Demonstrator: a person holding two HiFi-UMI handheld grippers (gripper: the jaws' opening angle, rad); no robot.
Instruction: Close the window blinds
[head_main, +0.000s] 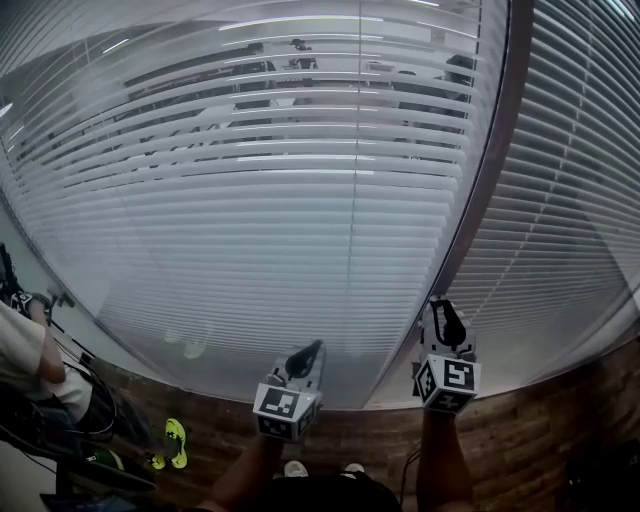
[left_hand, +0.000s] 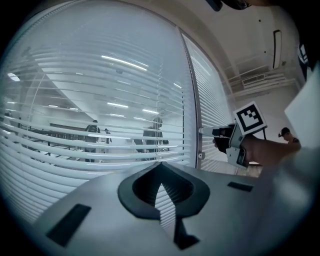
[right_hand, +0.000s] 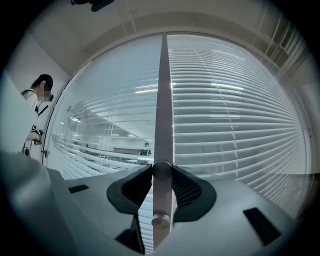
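Note:
White slatted blinds (head_main: 250, 200) cover a glass wall, and an office beyond shows through their upper slats. A second blind panel (head_main: 570, 180) hangs right of a dark mullion (head_main: 490, 170). My right gripper (head_main: 447, 322) is raised beside the mullion's foot. In the right gripper view the grey tilt wand (right_hand: 162, 125) runs straight up between the jaws, and both pads (right_hand: 140, 187) press on it. My left gripper (head_main: 305, 357) points at the left blinds lower down, its jaws together with nothing between them (left_hand: 160, 167). The left gripper view shows the right gripper (left_hand: 216, 132) at the frame.
A brown wood-look base (head_main: 540, 430) runs under the glass. A person's sleeve (head_main: 25, 350), cables and yellow-green shoes (head_main: 172, 443) are on the left. Another person (right_hand: 37, 95) stands at the far left. A thin cord (head_main: 355, 200) hangs in front of the left blinds.

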